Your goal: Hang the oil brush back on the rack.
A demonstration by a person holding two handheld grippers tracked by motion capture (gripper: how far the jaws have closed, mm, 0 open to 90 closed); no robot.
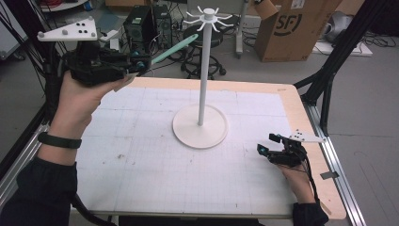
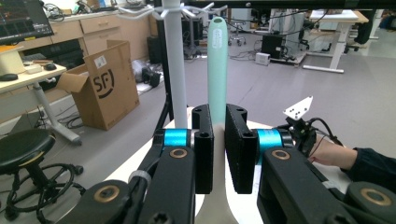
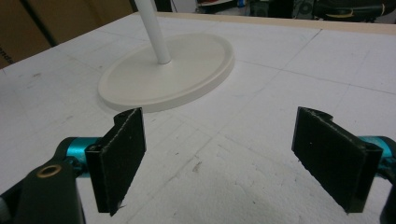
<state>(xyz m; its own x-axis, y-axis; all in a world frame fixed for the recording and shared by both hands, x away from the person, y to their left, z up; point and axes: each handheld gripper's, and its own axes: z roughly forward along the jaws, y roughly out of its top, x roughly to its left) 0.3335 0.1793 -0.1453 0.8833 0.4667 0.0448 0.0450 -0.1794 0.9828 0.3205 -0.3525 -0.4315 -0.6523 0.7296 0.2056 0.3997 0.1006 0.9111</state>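
At ten o'clock in the high view, the left gripper [image 1: 134, 66] is raised above the counter [image 1: 291, 101], its jaws clamped on a smooth mint-green spatula handle [image 1: 173, 48] aimed at the white hook stand [image 1: 203, 70]. The left gripper view adds a small label near the handle's rounded tip. At four o'clock the right gripper [image 1: 266, 147] rests low, its jaws wide apart and empty in its own view.

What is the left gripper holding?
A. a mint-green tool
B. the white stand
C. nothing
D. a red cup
A: the left gripper has its jaws shut on the mint-green tool, whose handle sticks out toward the white stand.
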